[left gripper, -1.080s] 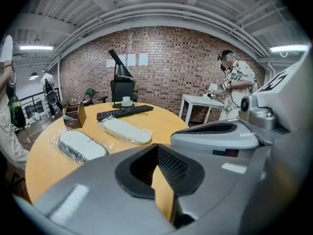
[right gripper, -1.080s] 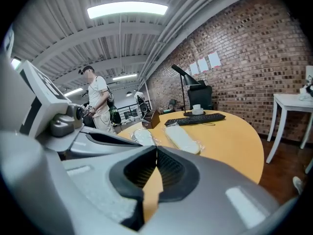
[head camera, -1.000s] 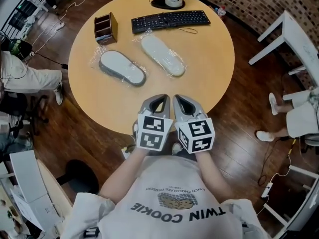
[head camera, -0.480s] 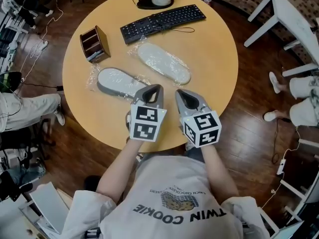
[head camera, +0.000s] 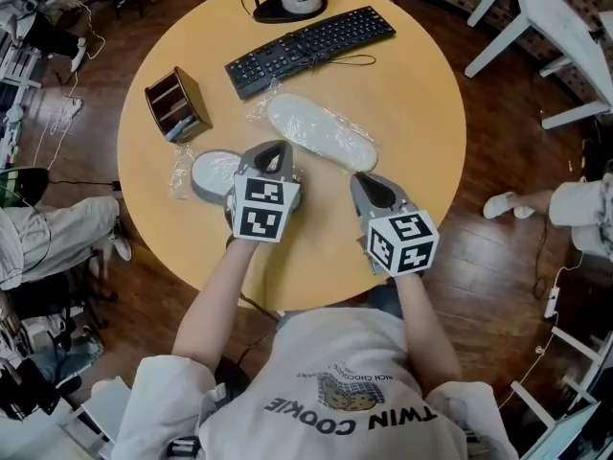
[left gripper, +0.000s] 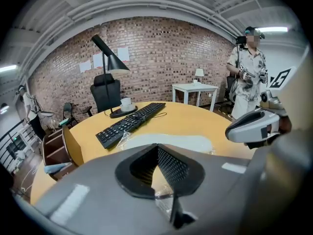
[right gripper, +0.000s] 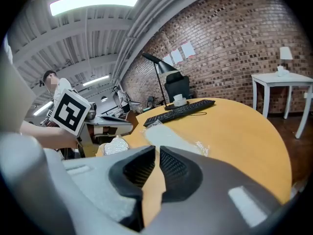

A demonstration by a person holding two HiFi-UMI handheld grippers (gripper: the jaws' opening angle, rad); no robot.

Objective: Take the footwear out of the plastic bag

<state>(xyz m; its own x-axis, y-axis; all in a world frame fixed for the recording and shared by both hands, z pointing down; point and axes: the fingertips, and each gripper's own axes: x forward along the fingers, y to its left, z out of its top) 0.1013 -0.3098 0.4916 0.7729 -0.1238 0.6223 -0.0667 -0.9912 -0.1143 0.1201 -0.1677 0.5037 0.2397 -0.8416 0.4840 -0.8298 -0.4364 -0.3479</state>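
Two slippers lie in clear plastic bags on the round wooden table [head camera: 412, 94]. The white one [head camera: 321, 132] lies mid-table, also in the left gripper view [left gripper: 168, 142] and the right gripper view [right gripper: 171, 140]. The grey-soled one [head camera: 213, 172] lies left of it, half hidden under my left gripper [head camera: 275, 148]. That gripper is shut, with crinkled bag plastic [left gripper: 164, 199] just beneath its jaws. My right gripper [head camera: 364, 182] hovers near the white slipper's near end. Its jaws have just been opening and stand a narrow slit apart [right gripper: 157, 148], with nothing between them.
A black keyboard [head camera: 311, 48] and a lamp base [head camera: 287, 6] sit at the far side. A wooden organiser box [head camera: 177, 103] stands at the left. A white side table [head camera: 565, 36] is off right. People sit at both sides of the room, and one stands [left gripper: 247, 72].
Both grippers have moved out from the table's near edge over the tabletop. The left one now covers part of the grey-soled slipper and the right one has neared the white slipper.
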